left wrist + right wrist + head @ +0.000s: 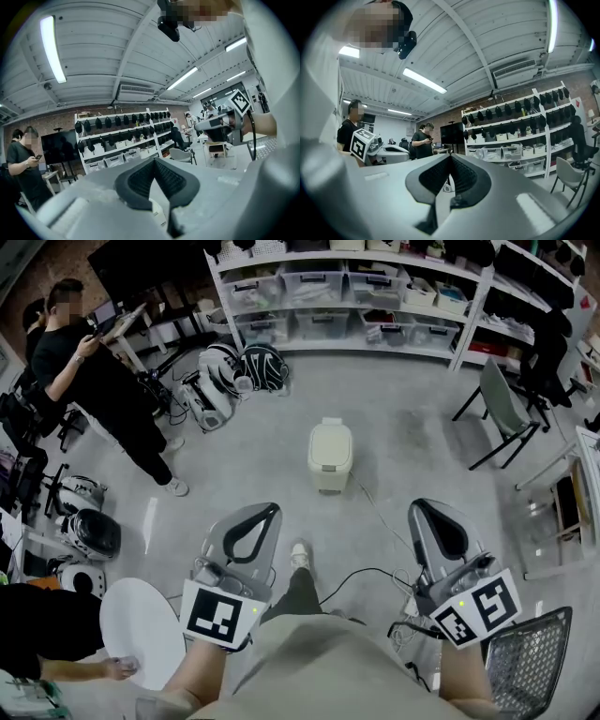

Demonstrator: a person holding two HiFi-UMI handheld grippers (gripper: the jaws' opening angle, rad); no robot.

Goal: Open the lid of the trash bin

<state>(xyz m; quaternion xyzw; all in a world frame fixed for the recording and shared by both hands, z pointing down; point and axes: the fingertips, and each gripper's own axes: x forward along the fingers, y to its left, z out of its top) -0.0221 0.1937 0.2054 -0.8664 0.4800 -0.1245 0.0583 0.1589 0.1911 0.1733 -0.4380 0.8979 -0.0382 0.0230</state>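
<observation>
A cream trash bin (330, 456) stands on the grey floor ahead of me with its lid down. Both grippers are held low, well short of the bin and apart from it. In the head view my left gripper (270, 510) is at the lower left and my right gripper (420, 508) at the lower right. Each has its jaws closed tip to tip with nothing between them. The left gripper (153, 162) in its own view points up toward shelves and ceiling. The right gripper (450, 157) in its own view does the same.
A person in black (94, 381) stands at the far left beside gear on the floor (234, 371). Shelving (375, 306) lines the back, with a chair (506, 409) at the right. A white round table (141, 624) and a wire basket (530, 662) flank me. A cable (375, 512) runs across the floor.
</observation>
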